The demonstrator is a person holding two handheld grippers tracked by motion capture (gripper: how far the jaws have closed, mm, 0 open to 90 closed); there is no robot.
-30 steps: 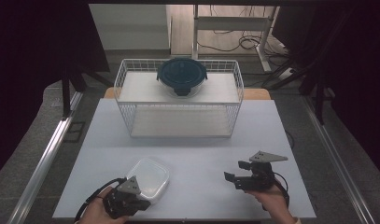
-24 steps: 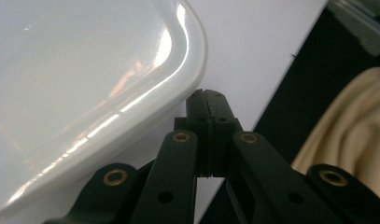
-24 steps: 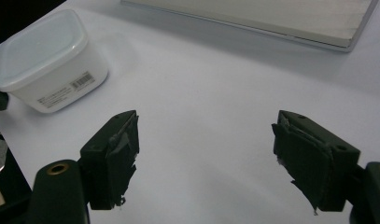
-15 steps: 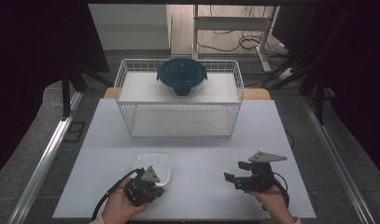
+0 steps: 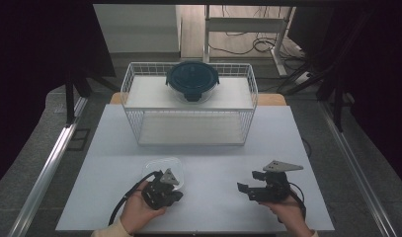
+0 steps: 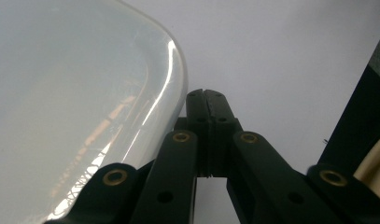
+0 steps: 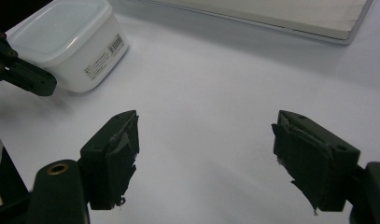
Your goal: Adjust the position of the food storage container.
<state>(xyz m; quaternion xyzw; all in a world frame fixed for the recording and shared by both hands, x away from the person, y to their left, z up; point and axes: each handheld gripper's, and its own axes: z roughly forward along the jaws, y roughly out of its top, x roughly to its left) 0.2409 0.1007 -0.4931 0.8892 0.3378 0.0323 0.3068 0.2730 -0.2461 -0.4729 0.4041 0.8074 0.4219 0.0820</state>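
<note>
White table, wire basket at the far side with a dark-lidded bowl on it; the translucent plastic container sits near-left. Left gripper is clenched empty, tips just beside the container's rim, apparently nudging it. Right gripper rests released near-right; next needs a proper grasp.

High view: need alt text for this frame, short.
A person's left gripper, jaws shut, sits against the near side of a clear plastic container on a white table, while the right gripper rests open and empty to the right. Behind them, a white wire rack carries a round dark-lidded container on its top shelf.
</note>
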